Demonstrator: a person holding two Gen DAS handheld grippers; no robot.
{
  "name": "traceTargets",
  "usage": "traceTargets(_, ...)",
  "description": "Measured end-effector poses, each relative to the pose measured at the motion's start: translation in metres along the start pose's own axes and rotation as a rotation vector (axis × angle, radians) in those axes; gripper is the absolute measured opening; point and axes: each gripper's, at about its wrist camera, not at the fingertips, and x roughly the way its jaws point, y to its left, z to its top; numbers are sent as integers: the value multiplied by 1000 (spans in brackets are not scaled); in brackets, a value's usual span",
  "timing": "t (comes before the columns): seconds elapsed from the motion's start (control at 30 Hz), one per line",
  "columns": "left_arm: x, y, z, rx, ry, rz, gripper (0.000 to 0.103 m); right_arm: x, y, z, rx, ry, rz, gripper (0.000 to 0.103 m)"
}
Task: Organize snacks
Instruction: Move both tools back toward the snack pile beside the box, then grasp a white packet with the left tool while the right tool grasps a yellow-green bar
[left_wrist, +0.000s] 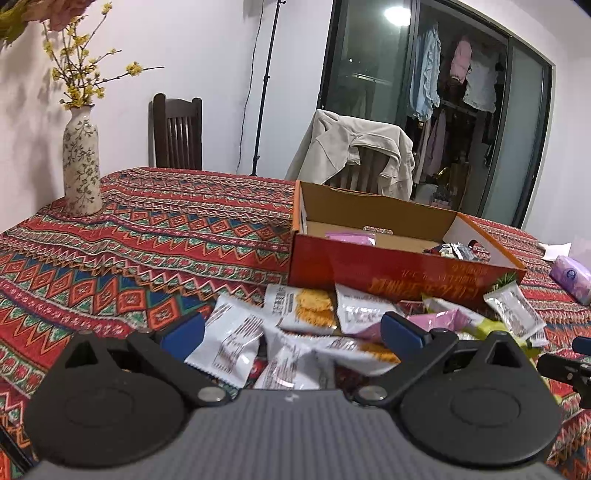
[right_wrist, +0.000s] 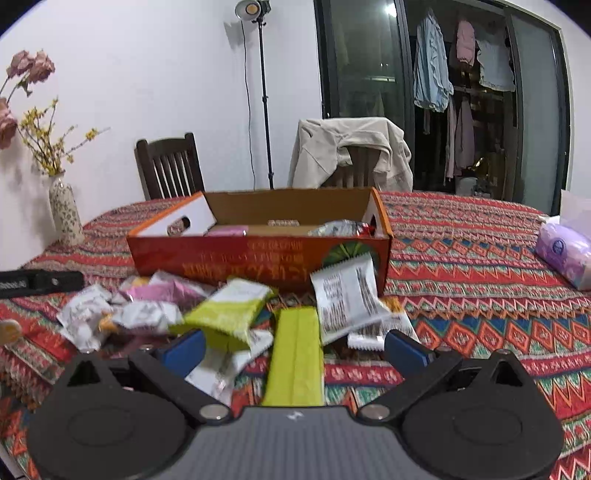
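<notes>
Both hand-held grippers, left (left_wrist: 291, 332) and right (right_wrist: 295, 345), spread apart, empty; patterned table (left_wrist: 166, 236) mid-frame, snack packets (left_wrist: 299, 325) piled before orange box (left_wrist: 402, 266).

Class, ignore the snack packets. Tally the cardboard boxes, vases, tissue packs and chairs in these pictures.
Cardboard box: 1
Vase: 1
Tissue pack: 1
Chairs: 2, a bare chair and a chair under a jacket
Total: 5
</notes>
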Motion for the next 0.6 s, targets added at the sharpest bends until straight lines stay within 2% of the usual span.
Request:
traceTargets(0.2,0,9,-11,-6,23,10,103,5,-3,-8,-11,39,-12,100)
traceTargets(0.27,1,11,-14,-12,30,16,103,9,-2,-8,-15,53,-13,89)
traceTargets(0.4,1,14,-15,-13,38,27,103,24,0,-5,-30,91,-12,78)
traceTargets(0.47,1,17,-15,-13,39,34,103,31,1,-3,-37,109,-6,67)
traceTargets(0.6,2,21,-16,-23,46,41,103,44,1,0,-24,125,-7,55)
